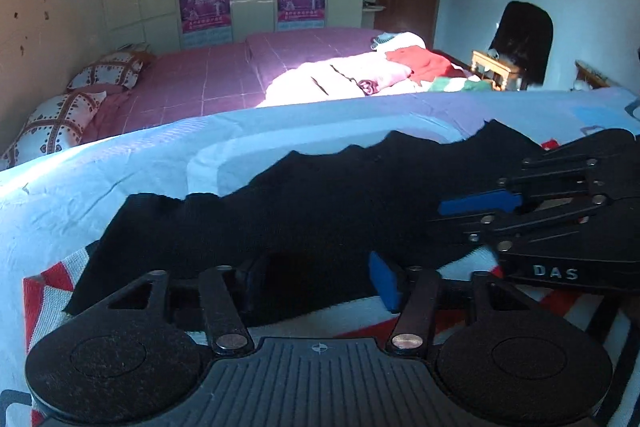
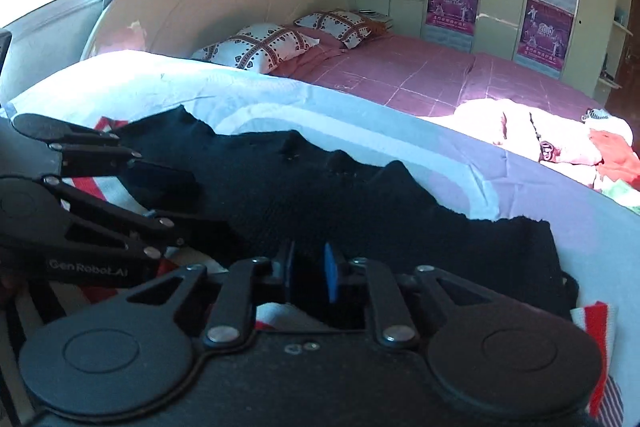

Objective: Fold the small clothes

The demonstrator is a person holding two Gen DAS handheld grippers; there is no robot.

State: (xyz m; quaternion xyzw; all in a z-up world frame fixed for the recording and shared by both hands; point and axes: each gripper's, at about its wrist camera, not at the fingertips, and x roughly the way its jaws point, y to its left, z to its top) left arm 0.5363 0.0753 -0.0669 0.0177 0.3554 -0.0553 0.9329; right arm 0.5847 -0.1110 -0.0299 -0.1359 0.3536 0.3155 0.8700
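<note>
Black knitted garment [image 1: 320, 211]: lying on the red-and-white striped cloth [image 1: 52, 279], long axis running across both hand-held grippers. Left hand-held gripper [image 1: 316, 279]: standing spread over its near hem, nothing pinched. Right hand-held gripper [image 2: 310, 273]: hovering narrowly parted, gripping nothing, equally near.

My left tool [image 1: 320, 277] sits over the near edge of the black garment [image 1: 320, 195], and my right tool [image 1: 472, 215] crowds in close on its right. Left of the garment, the pale sheet [image 1: 80, 195] lies bare. Beyond the garment, a bare strip of sheet runs to the far edge; past it, a clothes pile [image 1: 360, 75] fills the pink bed [image 1: 208, 79] on the right.
</note>
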